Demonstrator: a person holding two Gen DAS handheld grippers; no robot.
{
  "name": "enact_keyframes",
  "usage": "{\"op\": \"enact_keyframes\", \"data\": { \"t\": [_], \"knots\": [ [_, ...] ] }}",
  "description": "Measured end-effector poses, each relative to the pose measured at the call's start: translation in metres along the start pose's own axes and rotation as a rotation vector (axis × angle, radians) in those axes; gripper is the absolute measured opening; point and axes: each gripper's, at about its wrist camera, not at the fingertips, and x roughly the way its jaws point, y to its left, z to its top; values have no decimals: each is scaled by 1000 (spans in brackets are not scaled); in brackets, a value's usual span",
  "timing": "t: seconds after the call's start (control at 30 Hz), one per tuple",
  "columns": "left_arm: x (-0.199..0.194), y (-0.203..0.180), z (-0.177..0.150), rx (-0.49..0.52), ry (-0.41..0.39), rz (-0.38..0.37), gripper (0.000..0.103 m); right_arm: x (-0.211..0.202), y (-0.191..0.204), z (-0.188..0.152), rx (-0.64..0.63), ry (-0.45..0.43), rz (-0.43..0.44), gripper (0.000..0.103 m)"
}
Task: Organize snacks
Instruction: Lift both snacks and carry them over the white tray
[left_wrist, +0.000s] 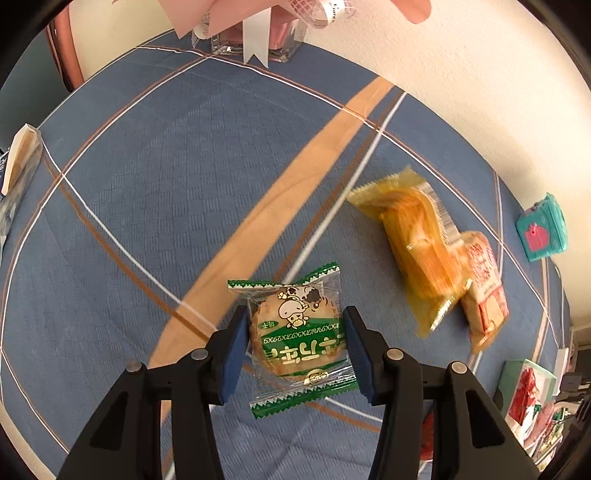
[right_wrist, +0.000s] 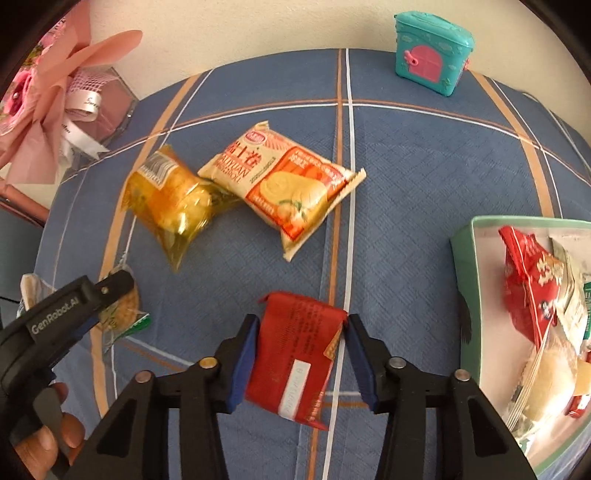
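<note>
The green box (right_wrist: 461, 266) at the right edge holds several snacks. Two packets, one orange (right_wrist: 291, 184) and one yellow (right_wrist: 170, 199), lie touching at middle. The right gripper (right_wrist: 301, 354) pinches one red packet (right_wrist: 295, 354) by its sides; it looks light and crinkly. The left gripper (left_wrist: 295, 350) pinches one green cookie packet (left_wrist: 299, 339), probably crumbly.
</note>
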Motion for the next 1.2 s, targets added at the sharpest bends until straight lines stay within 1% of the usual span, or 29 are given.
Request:
{"op": "enact_keyframes", "data": {
  "t": [0.17, 0.37, 0.47, 0.57, 0.6, 0.73, 0.87, 1.03, 1.2],
  "knots": [
    [-12, -9, -11, 27, -5, -2, 52, -16, -14, -24, 6, -21, 21, 45],
    [-36, -19, -26, 53, -51, 11, 52, -48, -33, -48, 16, -70, 47, 44],
    [-46, -25, -36, 82, -66, 20, 52, -63, -40, -46, 28, -85, 59, 44],
    [-58, -35, -41, 98, -87, 6, 52, -70, -45, -48, 40, -96, 71, 44],
    [-63, -37, -43, 101, -98, -1, 52, -75, -46, -47, 43, -99, 74, 44],
    [-80, -52, -52, 131, -152, 15, 52, -99, -62, -59, 53, -134, 89, 44],
    [-96, -64, -62, 148, -187, -2, 52, -119, -77, -66, 80, -173, 107, 44],
    [-114, -87, -75, 175, -222, -45, 52, -140, -93, -67, 113, -226, 105, 44],
    [-124, -121, -88, 250, -234, -105, 52, -160, -118, -64, 149, -278, 78, 44]
  ]
}}
